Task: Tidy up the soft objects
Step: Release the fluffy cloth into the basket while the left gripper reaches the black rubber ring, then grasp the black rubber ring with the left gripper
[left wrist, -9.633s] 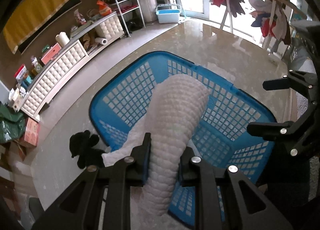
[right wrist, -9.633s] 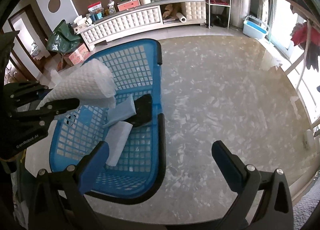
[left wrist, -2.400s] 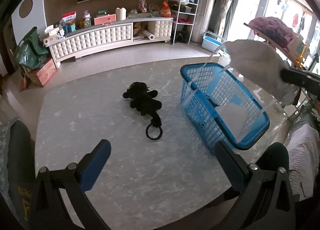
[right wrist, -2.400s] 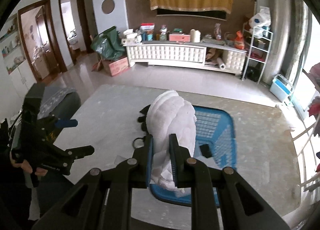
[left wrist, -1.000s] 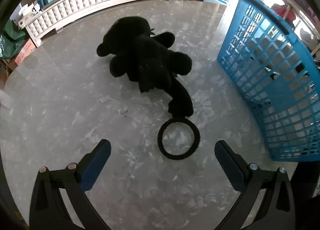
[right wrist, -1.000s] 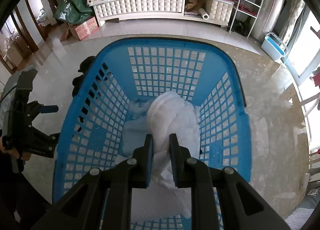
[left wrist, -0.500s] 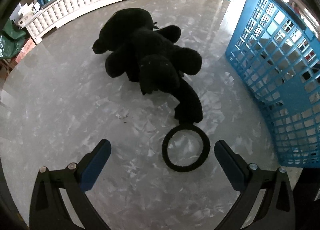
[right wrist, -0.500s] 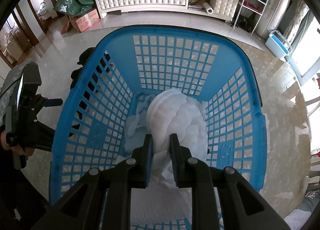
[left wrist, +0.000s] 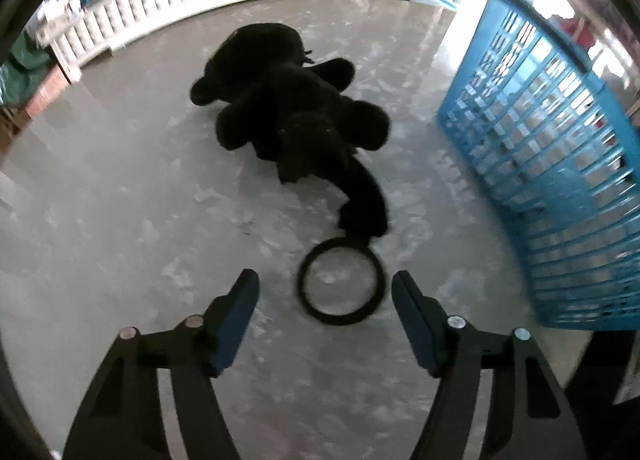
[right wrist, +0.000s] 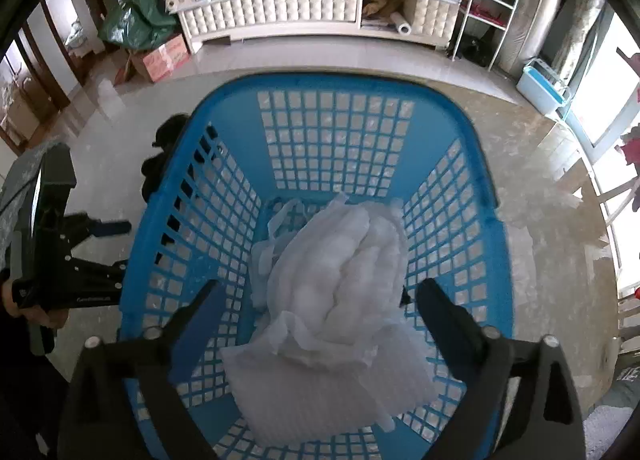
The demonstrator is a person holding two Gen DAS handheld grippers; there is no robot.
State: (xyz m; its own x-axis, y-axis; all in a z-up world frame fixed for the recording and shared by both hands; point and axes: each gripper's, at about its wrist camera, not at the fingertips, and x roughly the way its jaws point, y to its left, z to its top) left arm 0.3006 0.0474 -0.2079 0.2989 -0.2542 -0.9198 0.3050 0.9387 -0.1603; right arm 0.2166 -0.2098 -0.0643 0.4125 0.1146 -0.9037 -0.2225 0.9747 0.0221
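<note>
The left tool (left wrist: 325, 296) is being pointed steeply down at the grey marbled table (left wrist: 120, 188), its jaws closing with nothing pressed between the blue pads. A black ring (left wrist: 342, 284) is lying flat on the table just ahead of the tool, nearer the pad at 3 o'clock and touching neither pad. At the ring's 12 o'clock edge it is being met by the tail end of a black plush toy (left wrist: 296, 108), which is sprawling on the table toward 11 o'clock. The joint between ring and toy is blurred — whether they are attached cannot be told. The blue basket (left wrist: 552, 164) is standing at 3 o'clock of the toy, apart from it, its lattice wall filling the right of the left wrist view.

In the right wrist view the right tool (right wrist: 316, 300) is being held over the open basket (right wrist: 224, 164), its jaws opening and already spread wide. The bundled white cloth (right wrist: 340, 272) is lying inside the basket on its floor, between the two fingers but gripped by neither. Under it, toward 6 o'clock, a flat white quilted piece (right wrist: 320, 400) is lying. At 9 o'clock, outside the basket, the left tool (right wrist: 114, 250) is being held in a hand (right wrist: 36, 314), and part of the plush toy (right wrist: 160, 164) is showing at 10 o'clock beside the basket rim.
</note>
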